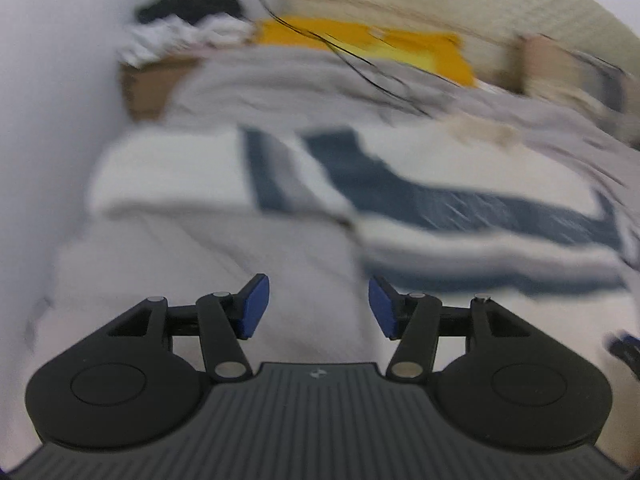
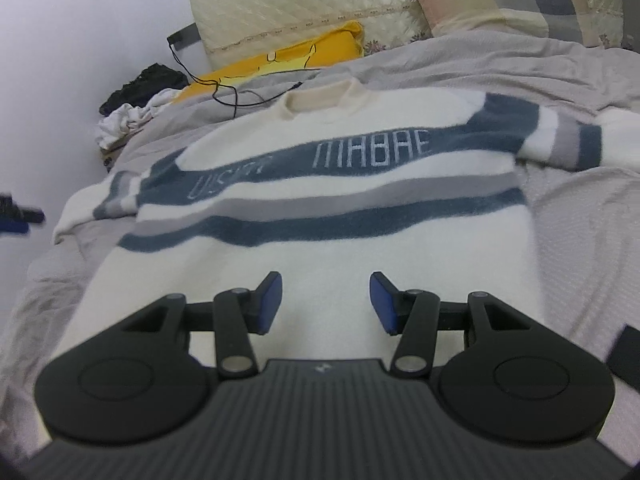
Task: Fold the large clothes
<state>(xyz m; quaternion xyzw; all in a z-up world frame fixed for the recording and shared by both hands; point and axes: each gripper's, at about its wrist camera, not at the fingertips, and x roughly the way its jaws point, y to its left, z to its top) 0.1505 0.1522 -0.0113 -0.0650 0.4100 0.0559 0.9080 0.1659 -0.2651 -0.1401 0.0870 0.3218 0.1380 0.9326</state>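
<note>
Wall (image 2: 80, 20) pale and bare at far left; dark garment (image 2: 146, 84) heaped against it, crumpled white cloth (image 2: 120, 120) just below, on a cardboard box (image 1: 148, 88) as seen from the left wrist view; thin black cable (image 2: 224, 92) trailing from the wall across a yellow cloth (image 2: 320, 56) and onto the grey bedcover (image 2: 460, 60).

Left gripper (image 1: 318, 306) hanging above bare grey cover at the bed's left side, blue pads (image 1: 254, 306) apart, nothing between them, released; view motion-blurred; same gripper a dark and blue smear at the left edge of the right wrist view (image 2: 18, 216).

Sweater (image 2: 320, 216) spread flat, front up, across the middle of the bed; cream body, 2 blue bands and 1 grey band across the chest, pale lettering in the upper band; collar toward the headboard; left sleeve (image 2: 100, 204) lying out toward the bed's left edge, right sleeve (image 2: 560, 144) stretched toward the right, both with blue and grey stripes.

Right gripper (image 2: 326, 304) over the sweater's cream lower part, near the hem; blue pads (image 2: 384, 304) apart, no cloth pinched, released; whether touching the knit, cannot tell.

Quilted cream headboard cushion (image 2: 320, 4) behind; patchwork pillow (image 2: 520, 4) at upper right; dark flat object (image 2: 626, 356) at the right edge, unidentifiable.
</note>
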